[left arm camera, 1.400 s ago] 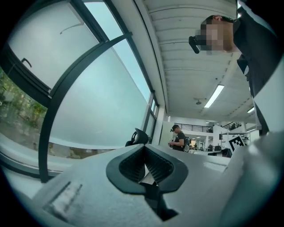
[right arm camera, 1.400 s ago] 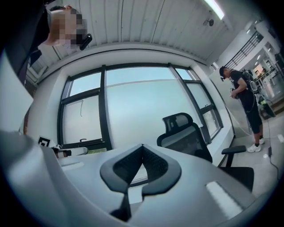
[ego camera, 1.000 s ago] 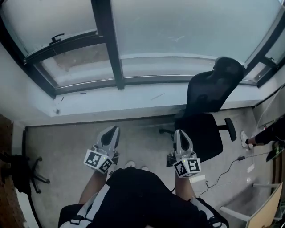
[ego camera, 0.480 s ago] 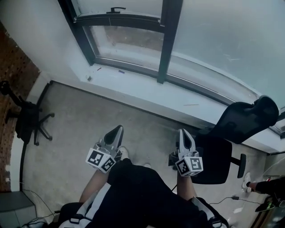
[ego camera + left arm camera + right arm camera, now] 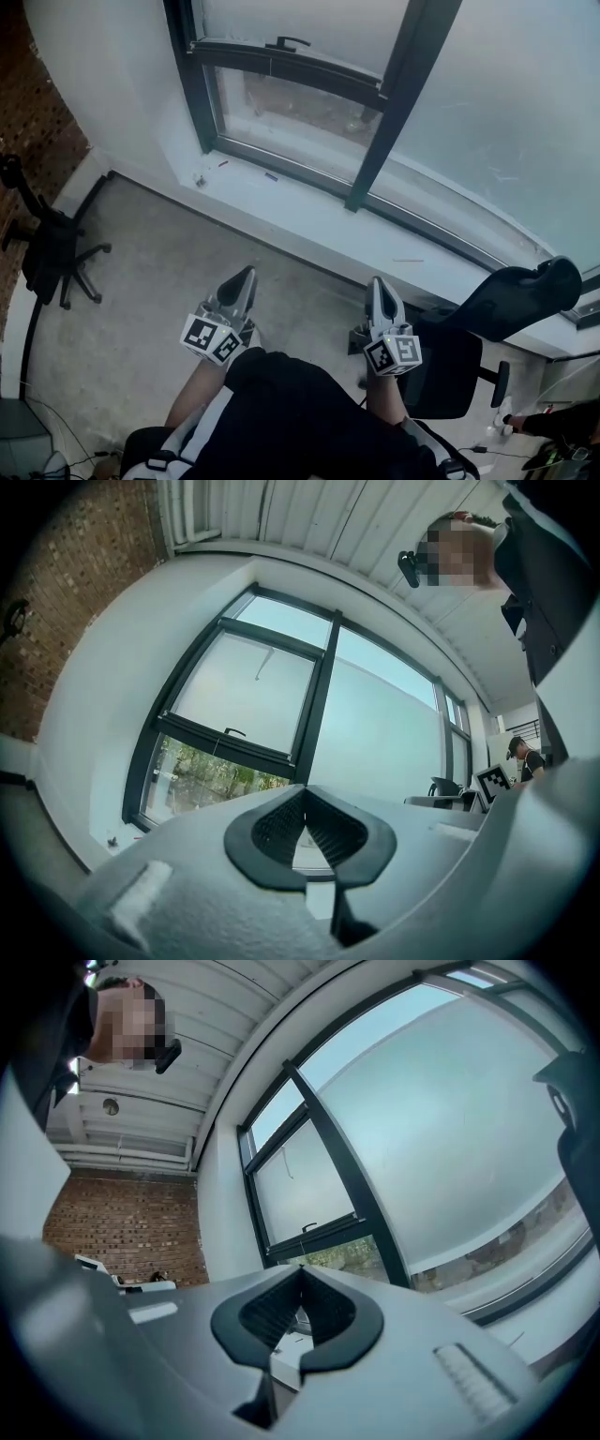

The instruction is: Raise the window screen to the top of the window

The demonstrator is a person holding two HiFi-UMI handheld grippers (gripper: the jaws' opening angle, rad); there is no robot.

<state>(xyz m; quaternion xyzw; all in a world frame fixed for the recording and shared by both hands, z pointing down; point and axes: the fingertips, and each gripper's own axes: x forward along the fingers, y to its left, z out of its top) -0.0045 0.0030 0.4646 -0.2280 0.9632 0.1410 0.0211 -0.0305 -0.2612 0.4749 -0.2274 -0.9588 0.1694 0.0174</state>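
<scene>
Two grippers, both closed right up with nothing caught between them: left gripper and right gripper, side by side yet apart, aimed toward the window

Ribbed black pads meeting at the tips, bowed into a teardrop loop, set in smooth grey plastic shells

Two marker cubes, one behind each set of jaws, white with black squares

Ahead of the left gripper and well apart from it, one window screen: a pale, frosted flat sheet covering the upper part of the narrow pane, ending in a dark straight bottom rail with one small hooked handle

Under that rail, a strip of clear glass with green foliage behind

Between the two grippers' lines of aim, one dark upright mullion; beyond the right gripper, one wide frosted pane

Below the panes, one smooth white window sill

Two black office chairs: one with a curved back just right of the right gripper, one with a star base far left of the left gripper

Beneath both grippers, grey speckled floor; far left, rough red brick wall
</scene>
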